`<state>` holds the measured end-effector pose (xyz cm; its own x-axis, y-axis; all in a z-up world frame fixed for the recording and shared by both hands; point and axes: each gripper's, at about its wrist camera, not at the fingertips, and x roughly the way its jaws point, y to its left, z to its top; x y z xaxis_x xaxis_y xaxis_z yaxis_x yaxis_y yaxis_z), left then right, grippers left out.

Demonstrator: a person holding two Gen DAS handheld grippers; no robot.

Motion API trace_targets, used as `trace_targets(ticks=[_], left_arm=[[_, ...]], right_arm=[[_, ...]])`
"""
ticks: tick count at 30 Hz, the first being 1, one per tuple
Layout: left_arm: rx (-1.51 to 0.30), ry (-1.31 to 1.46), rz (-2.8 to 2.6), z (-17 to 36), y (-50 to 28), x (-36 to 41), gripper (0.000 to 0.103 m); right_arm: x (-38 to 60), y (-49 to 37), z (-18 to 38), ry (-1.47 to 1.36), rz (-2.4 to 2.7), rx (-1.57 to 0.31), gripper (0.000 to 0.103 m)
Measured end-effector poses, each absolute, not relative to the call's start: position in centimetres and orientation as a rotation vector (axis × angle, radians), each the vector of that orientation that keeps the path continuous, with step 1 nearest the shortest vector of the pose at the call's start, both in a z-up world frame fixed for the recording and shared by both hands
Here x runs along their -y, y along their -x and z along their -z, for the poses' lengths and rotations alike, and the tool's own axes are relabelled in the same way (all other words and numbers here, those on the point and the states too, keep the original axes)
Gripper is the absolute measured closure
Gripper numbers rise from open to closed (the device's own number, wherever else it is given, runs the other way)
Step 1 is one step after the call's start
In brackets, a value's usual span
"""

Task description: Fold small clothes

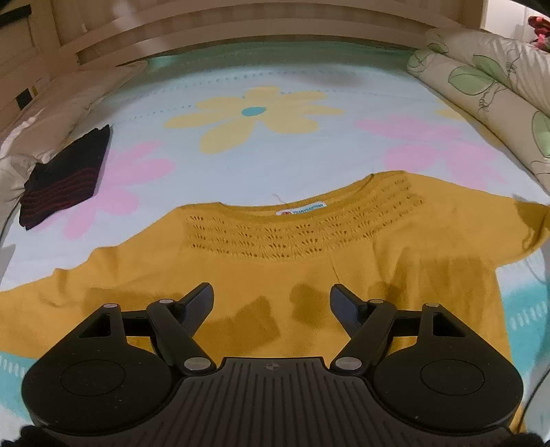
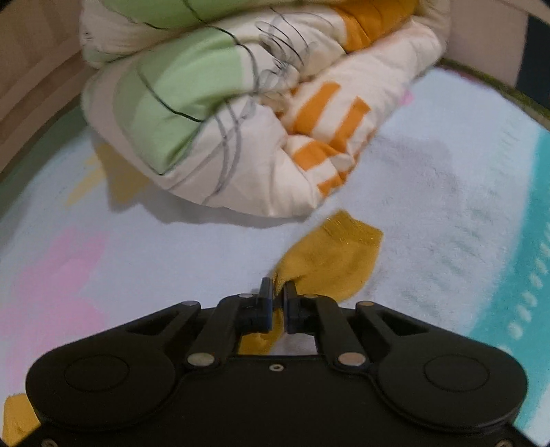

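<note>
A mustard-yellow knit sweater [image 1: 309,275] lies flat on the flower-print bed cover, neckline and white label away from me. My left gripper [image 1: 271,295] is open and empty, hovering just over the sweater's lower middle. In the right wrist view my right gripper [image 2: 279,287] is shut on the sweater's sleeve [image 2: 330,254], near its ribbed cuff; the sleeve end hangs bunched past the fingers, a little above the cover. That lifted sleeve shows at the right edge of the left wrist view [image 1: 529,223].
A folded black garment with red stripes [image 1: 65,178] lies at the left of the bed. A rolled quilt with green leaves and orange stripes [image 2: 240,113] lies along the right side, close beyond the sleeve. The wooden headboard [image 1: 240,31] runs along the far edge.
</note>
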<state>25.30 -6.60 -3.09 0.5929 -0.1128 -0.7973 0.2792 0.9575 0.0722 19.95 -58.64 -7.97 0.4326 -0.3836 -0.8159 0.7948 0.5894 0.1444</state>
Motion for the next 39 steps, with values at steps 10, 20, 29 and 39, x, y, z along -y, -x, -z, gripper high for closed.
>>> trace_targets(ticks=[10,20,29,39], left_arm=[[-0.903,-0.105,0.163,1.1,-26.9,1.8,0.03],[-0.884,0.023,0.061,-0.6,-28.3,-4.5,0.03],[-0.891,0.086,0.028,-0.9,-29.2,-8.4,0.03],[-0.973,0.138,0.113,1.7,-30.4,-9.6,0.03]], right_arm=[[43.4,-21.8,-5.5,-0.138,0.322,-0.65,0.091],[16.6,-25.4,-9.1,0.071,-0.297,-0.632,0.091],[3.5,-27.3,2.2,0.093,-0.467,-0.839,0.092],[4.5,-23.4,2.4,0.049,-0.446,-0.838,0.045]])
